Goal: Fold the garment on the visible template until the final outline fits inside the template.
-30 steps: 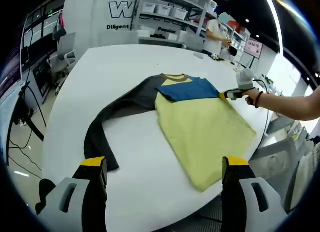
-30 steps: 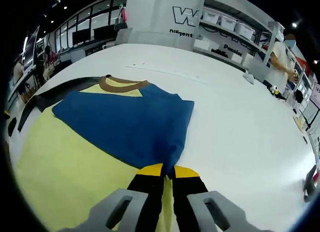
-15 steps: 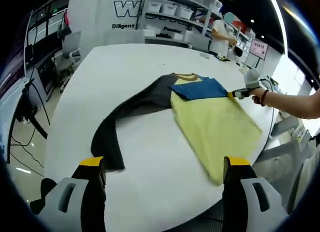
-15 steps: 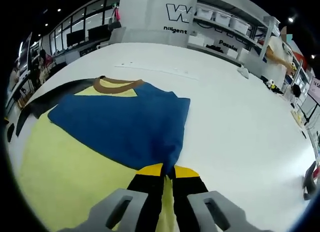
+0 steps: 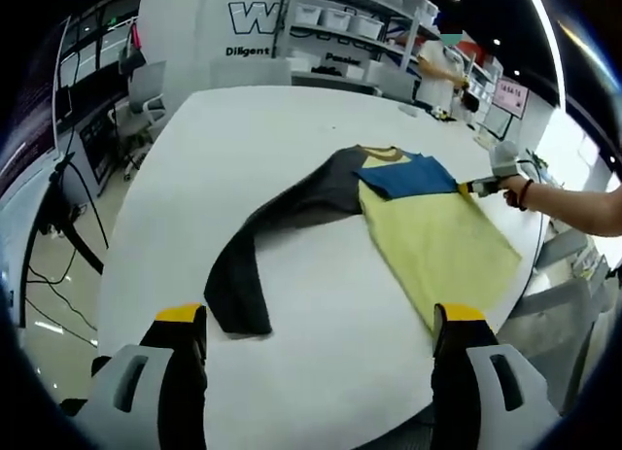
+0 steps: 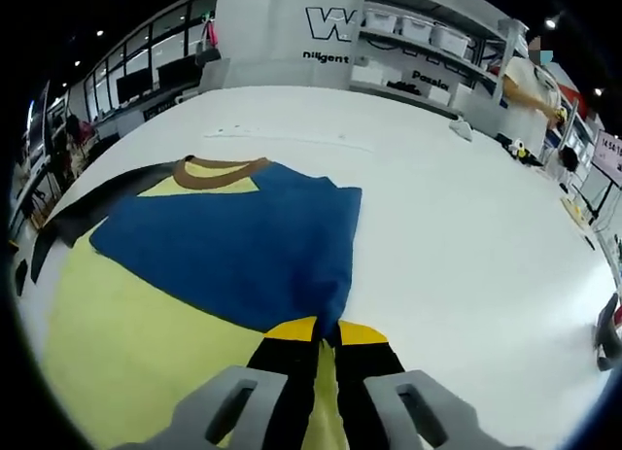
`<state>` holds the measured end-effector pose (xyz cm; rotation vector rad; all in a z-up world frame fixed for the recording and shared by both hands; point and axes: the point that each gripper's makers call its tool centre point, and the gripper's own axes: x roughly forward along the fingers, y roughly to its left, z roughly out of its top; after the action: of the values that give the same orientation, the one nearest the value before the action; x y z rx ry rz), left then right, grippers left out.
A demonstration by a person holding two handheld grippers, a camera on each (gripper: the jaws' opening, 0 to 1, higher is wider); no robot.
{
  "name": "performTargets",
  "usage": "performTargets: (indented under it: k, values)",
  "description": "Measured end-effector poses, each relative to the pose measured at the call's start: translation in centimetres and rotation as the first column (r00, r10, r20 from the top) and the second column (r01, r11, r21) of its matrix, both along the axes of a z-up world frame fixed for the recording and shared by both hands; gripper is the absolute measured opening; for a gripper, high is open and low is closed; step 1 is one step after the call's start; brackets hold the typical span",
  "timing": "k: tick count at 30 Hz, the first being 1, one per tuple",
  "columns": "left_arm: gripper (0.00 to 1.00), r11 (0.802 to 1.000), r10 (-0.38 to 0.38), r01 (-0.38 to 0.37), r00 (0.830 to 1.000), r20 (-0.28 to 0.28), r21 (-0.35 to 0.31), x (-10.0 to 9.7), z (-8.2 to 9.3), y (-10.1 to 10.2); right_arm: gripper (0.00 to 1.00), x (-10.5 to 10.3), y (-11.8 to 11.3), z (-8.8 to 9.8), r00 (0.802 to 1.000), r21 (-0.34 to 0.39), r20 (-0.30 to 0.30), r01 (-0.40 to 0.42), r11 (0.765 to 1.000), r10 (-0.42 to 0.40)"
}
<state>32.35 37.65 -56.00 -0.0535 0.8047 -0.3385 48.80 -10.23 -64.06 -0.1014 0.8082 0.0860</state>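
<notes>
My right gripper [image 6: 317, 335] has its fingers pinched on the blue sleeve [image 6: 243, 251], laid across the yellow body of the one garment [image 5: 428, 241] to narrow its outline. My left gripper [image 5: 316, 326] has its fingers wide, holding nothing, hanging back over the desk [image 5: 272, 139]. One dark sleeve [image 5: 262, 246] trails out ahead of them, unfolded, probably next. Can't make out any template outline. Two sleeves, one collar [image 6: 220, 171].

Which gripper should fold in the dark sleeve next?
Left, probably. The left gripper is open and faces the dark sleeve lying out on the white table; the right gripper is shut on the blue sleeve.
</notes>
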Motion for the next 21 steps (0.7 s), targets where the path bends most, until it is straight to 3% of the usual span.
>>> performTargets:
  k: [2, 3, 5, 8, 13, 19, 21]
  values:
    - [0.94, 1.0, 0.001, -0.001, 1.0, 0.011, -0.004, 0.4, 0.2, 0.0, 0.02, 0.0, -0.1, 0.1, 1.0, 0.011, 0.006, -0.001, 1.0, 0.001]
    - [0.94, 1.0, 0.005, -0.005, 1.0, 0.014, -0.006, 0.6, 0.2, 0.0, 0.04, -0.1, 0.3, 0.1, 1.0, 0.061, 0.018, 0.014, 0.998, -0.015]
    - [0.94, 1.0, 0.008, -0.008, 1.0, 0.014, -0.008, 0.9, 0.1, 0.0, 0.12, -0.1, 0.5, 0.8, 0.998, 0.114, 0.05, 0.037, 0.993, -0.043]
    - [0.93, 1.0, 0.021, -0.021, 1.0, 0.015, -0.006, 1.3, 0.0, 0.4, 0.25, 0.4, 0.3, 2.6, 0.99, 0.117, 0.131, 0.043, 0.992, -0.058]
    - [0.9, 0.997, 0.076, -0.076, 0.997, 0.018, -0.006, 2.2, -0.3, 1.8, 0.46, 0.3, 1.4, 4.6, 0.982, 0.186, 0.174, 0.036, 0.982, -0.069]
    - [0.86, 0.996, 0.087, -0.088, 0.996, 0.034, 0.002, 3.4, 0.1, 3.1, 0.6, -0.4, 3.7, 5.7, 0.986, 0.253, 0.166, -0.01, 0.967, -0.033]
    - [0.82, 0.995, 0.096, -0.096, 0.994, 0.041, 0.001, 3.7, 0.2, 3.7, 0.61, -0.7, 4.7, 6.3, 0.985, 0.275, 0.171, -0.04, 0.961, -0.008]
